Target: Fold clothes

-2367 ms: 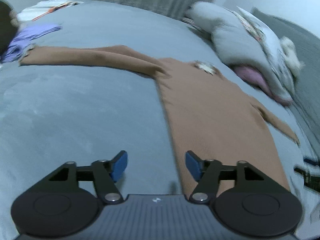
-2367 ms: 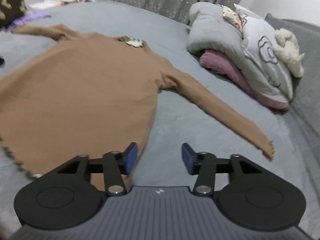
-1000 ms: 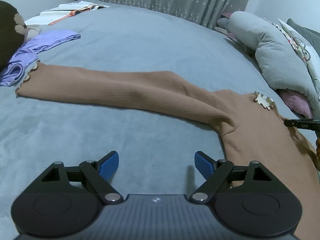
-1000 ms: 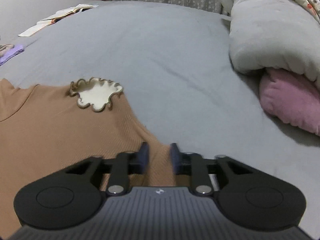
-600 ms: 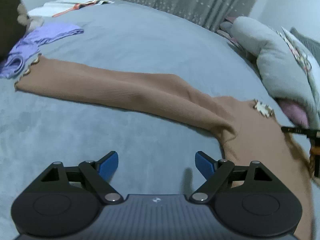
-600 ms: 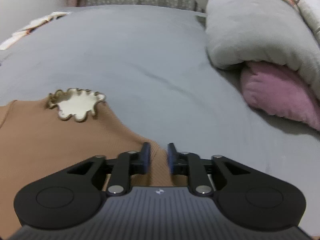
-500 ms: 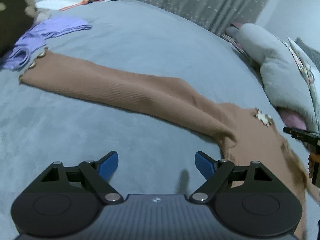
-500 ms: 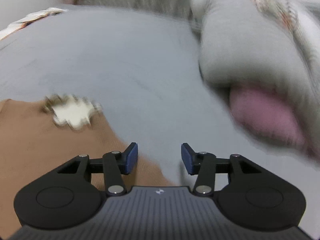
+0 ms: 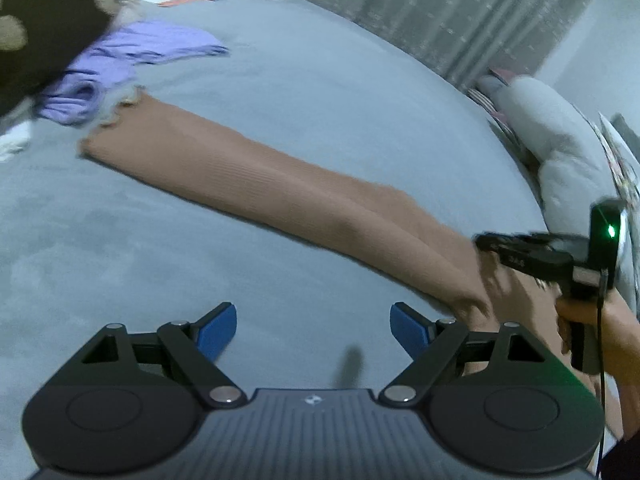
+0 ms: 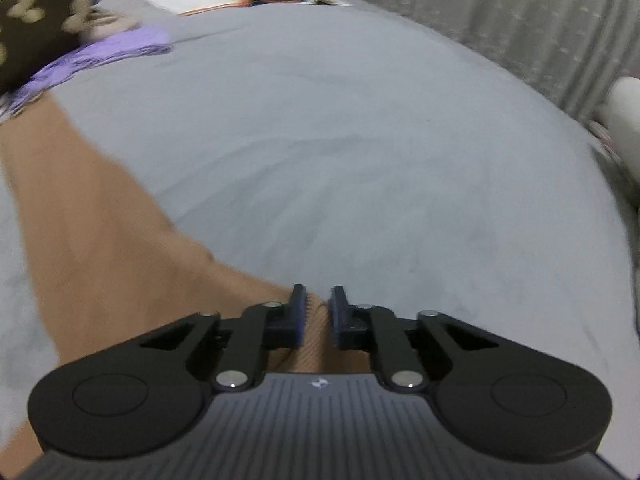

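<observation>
Right wrist view: right gripper [image 10: 318, 312] jaws had just closed, pinching the brown top [image 10: 92, 220];
Left gripper [image 9: 313, 330]: jaws wide, empty, over the bed [image 9: 312, 128]

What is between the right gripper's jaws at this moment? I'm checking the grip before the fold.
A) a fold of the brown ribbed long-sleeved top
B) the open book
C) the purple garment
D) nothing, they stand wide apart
A: in the right wrist view the right gripper has just closed its jaws to a narrow gap filled with fabric of the brown ribbed long-sleeved top.
</observation>
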Action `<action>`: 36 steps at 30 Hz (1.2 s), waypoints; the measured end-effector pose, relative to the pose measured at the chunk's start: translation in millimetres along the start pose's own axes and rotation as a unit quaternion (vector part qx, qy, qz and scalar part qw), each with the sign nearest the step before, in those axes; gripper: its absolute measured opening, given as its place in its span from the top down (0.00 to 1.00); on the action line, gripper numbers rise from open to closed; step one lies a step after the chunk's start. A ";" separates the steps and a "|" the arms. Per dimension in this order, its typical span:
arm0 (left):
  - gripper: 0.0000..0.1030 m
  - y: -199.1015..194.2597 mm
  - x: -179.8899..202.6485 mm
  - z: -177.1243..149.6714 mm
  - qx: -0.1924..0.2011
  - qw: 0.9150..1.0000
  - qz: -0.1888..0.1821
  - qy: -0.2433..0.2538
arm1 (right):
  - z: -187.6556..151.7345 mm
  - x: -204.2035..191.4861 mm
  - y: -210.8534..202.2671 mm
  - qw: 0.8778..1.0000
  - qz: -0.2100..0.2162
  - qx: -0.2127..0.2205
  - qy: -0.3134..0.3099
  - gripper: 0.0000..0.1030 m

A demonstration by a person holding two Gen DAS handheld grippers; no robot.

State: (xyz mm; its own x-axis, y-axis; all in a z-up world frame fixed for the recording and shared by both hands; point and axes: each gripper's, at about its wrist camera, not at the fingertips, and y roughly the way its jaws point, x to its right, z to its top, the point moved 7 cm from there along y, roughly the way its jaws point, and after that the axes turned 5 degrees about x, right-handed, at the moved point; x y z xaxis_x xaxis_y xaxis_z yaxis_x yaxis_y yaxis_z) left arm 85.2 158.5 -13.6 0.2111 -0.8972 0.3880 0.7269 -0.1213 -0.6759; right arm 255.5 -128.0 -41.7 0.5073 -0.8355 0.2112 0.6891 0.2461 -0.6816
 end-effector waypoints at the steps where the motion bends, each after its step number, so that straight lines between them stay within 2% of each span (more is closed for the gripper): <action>1: 0.18 -2.0 -9.7 5.5 0.006 1.000 0.011 -0.007 | 3.2 1.2 0.1 1.000 -0.016 0.002 0.001 0.93; 3: 0.18 -4.4 -31.1 16.4 0.017 0.999 0.032 -0.025 | 7.2 2.4 0.8 0.999 -0.038 0.007 0.010 0.94; 4: 0.18 -5.4 -41.9 21.5 0.022 0.998 0.040 -0.037 | 8.8 1.9 1.6 0.997 -0.072 0.012 -0.004 1.00; 6: 0.18 -7.5 -67.5 32.8 0.037 0.995 0.061 -0.067 | 13.6 8.1 1.3 0.992 -0.122 0.029 -0.011 1.00; 7: 0.18 -8.2 -81.0 38.4 0.045 0.993 0.072 -0.080 | 16.5 8.3 -2.5 0.992 -0.122 0.041 0.002 1.00; 8: 0.18 -7.8 -95.1 43.4 0.053 0.991 0.084 -0.087 | 19.3 5.9 -7.7 0.992 -0.111 0.054 0.018 0.95; 9: 0.18 -6.8 -104.7 47.2 0.059 0.990 0.089 -0.091 | 22.3 -4.8 -19.0 0.993 -0.083 0.077 0.042 0.92; 10: 0.18 -5.5 -110.2 50.4 0.064 0.990 0.088 -0.091 | 24.1 -11.6 -25.1 0.993 -0.066 0.087 0.052 0.84; 11: 0.18 -3.4 -115.8 54.9 0.072 0.990 0.085 -0.089 | 25.3 -28.2 -35.9 0.993 -0.035 0.098 0.049 0.74; 13: 0.18 0.0 -119.1 60.1 0.081 0.990 0.084 -0.077 | 21.2 -64.2 -57.5 0.993 -0.004 0.117 0.008 0.67; 17: 0.17 13.9 -118.9 70.6 0.098 0.990 0.098 -0.018 | -2.5 -142.4 -87.7 0.983 0.023 0.141 -0.116 0.68; 19: 0.16 17.5 -118.9 70.9 0.103 0.989 0.101 -0.009 | -14.3 -172.7 -86.4 0.976 0.021 0.134 -0.173 0.69; 20: 0.15 18.8 -118.4 70.9 0.106 0.989 0.103 -0.006 | -19.5 -183.9 -72.7 0.974 0.009 0.114 -0.194 0.74; 22: 0.15 19.8 -115.9 71.0 0.108 0.989 0.104 -0.005 | -18.9 -187.2 -57.7 0.978 0.003 0.096 -0.184 0.90; 24: 0.16 20.4 -114.7 73.3 0.104 0.990 0.096 -0.011 | -8.7 -185.2 -60.8 0.985 0.010 0.095 -0.144 0.98; 26: 0.19 19.9 -120.2 76.0 0.105 0.990 0.087 -0.031 | 0.9 -187.8 -74.5 0.987 0.026 0.110 -0.111 0.98; 27: 0.23 18.9 -124.0 77.5 0.106 0.990 0.082 -0.043 | 2.9 -188.9 -77.8 0.988 0.027 0.111 -0.107 0.98; 28: 0.26 18.2 -127.1 78.5 0.106 0.990 0.080 -0.052 | 1.0 -188.4 -77.3 0.988 0.026 0.102 -0.111 0.98; 29: 0.29 17.4 -129.7 78.6 0.107 0.989 0.081 -0.058 | -6.1 -186.7 -69.0 0.990 0.042 0.072 -0.111 0.96; 30: 0.29 16.6 -131.6 78.8 0.108 0.989 0.082 -0.064 | -9.1 -186.5 -67.3 0.990 0.057 0.064 -0.110 0.95; 31: 0.29 16.4 -130.9 79.0 0.109 0.989 0.082 -0.064 | -9.7 -187.0 -69.6 0.989 0.069 0.068 -0.111 0.91; 33: 0.28 17.4 -129.0 79.1 0.110 0.989 0.084 -0.058 | -9.4 -187.3 -77.8 0.987 0.096 0.080 -0.105 0.61; 34: 0.27 18.6 -127.7 79.0 0.110 0.989 0.086 -0.053 | -5.9 -186.1 -84.4 0.986 0.101 0.092 -0.092 0.35; 35: 0.22 20.5 -126.2 78.5 0.112 0.989 0.085 -0.047 | -3.8 -181.7 -88.4 0.988 0.092 0.101 -0.077 0.20; 36: 0.19 22.1 -125.0 78.1 0.113 0.989 0.081 -0.044 | -2.8 -176.0 -91.5 0.989 0.079 0.111 -0.063 0.18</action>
State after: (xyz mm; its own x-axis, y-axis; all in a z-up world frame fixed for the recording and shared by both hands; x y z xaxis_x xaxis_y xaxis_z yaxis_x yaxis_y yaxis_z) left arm 125.9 301.2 -28.1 0.3860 -0.8553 0.3457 0.8045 0.1287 -0.5799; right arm 101.7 -4.8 -18.5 0.6683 -0.7139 0.2090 0.6855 0.4820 -0.5457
